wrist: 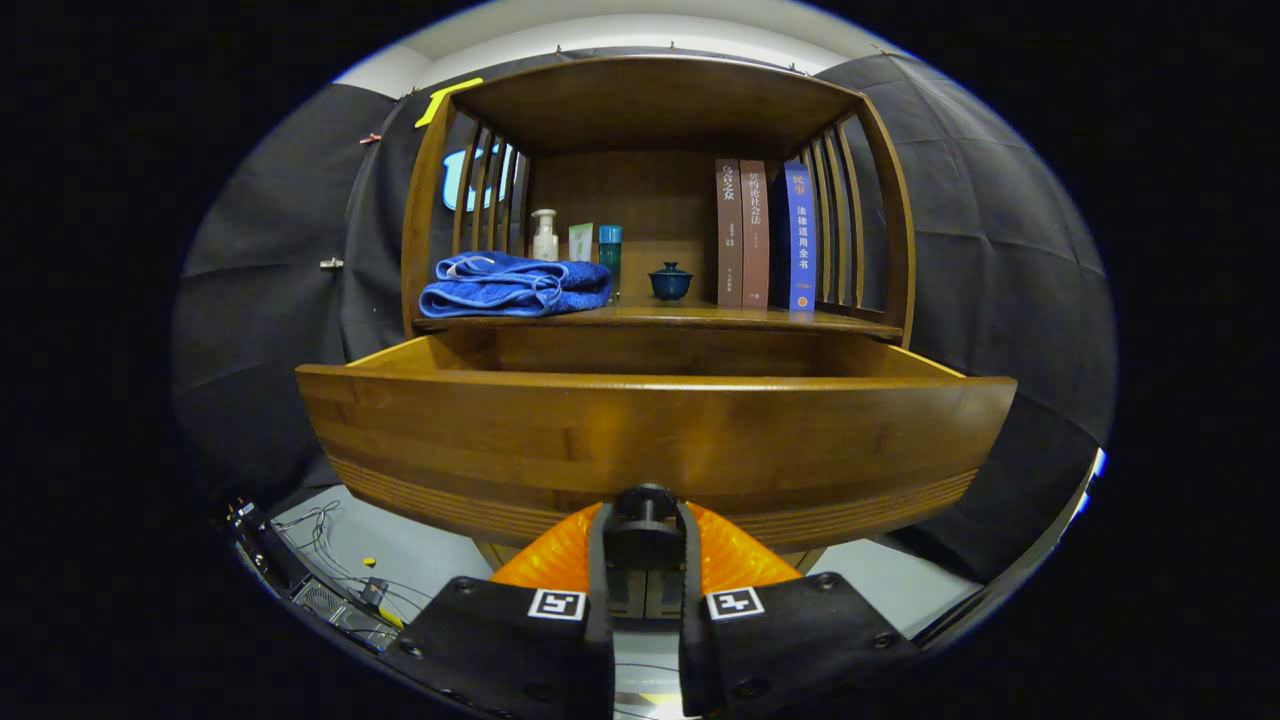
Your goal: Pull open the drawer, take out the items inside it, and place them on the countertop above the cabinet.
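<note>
My tool (645,530) grips the drawer (655,440) knob (645,497); drawer pulled open; next, I release and reach inside.

We see black cloth walls (1000,250) around a wooden cabinet (660,110); at seven o'clock, pale floor (420,560) carries tangled cables (330,590); white ceiling (620,35) glows at twelve.
</note>
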`<state>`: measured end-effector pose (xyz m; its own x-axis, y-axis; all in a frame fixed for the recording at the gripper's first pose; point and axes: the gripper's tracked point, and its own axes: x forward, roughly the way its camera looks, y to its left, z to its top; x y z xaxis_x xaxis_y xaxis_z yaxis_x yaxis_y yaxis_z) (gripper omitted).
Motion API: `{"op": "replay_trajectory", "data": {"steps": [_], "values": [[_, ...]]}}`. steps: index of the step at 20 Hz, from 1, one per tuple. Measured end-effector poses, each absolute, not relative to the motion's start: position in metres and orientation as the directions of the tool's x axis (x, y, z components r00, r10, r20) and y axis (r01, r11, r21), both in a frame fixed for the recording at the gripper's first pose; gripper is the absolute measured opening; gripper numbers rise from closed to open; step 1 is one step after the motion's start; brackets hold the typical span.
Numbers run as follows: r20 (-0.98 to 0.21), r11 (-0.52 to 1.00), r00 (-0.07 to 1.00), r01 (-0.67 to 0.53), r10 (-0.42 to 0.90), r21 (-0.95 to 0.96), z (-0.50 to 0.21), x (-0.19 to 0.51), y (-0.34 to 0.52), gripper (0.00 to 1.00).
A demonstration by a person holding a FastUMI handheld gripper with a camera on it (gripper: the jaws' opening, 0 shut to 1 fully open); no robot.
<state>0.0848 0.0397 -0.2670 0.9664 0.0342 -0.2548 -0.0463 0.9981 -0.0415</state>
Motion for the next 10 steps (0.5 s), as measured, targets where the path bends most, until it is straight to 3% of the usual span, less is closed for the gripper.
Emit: {"op": "replay_trajectory", "data": {"steps": [7,10], "values": [[-0.248,0.998,0.969,-0.037,0.022,-0.056,-0.2690,0.0820,0.0388,0.29],[-0.256,0.998,0.967,-0.034,0.017,-0.060,-0.2719,0.0844,0.0382,0.44]]}}
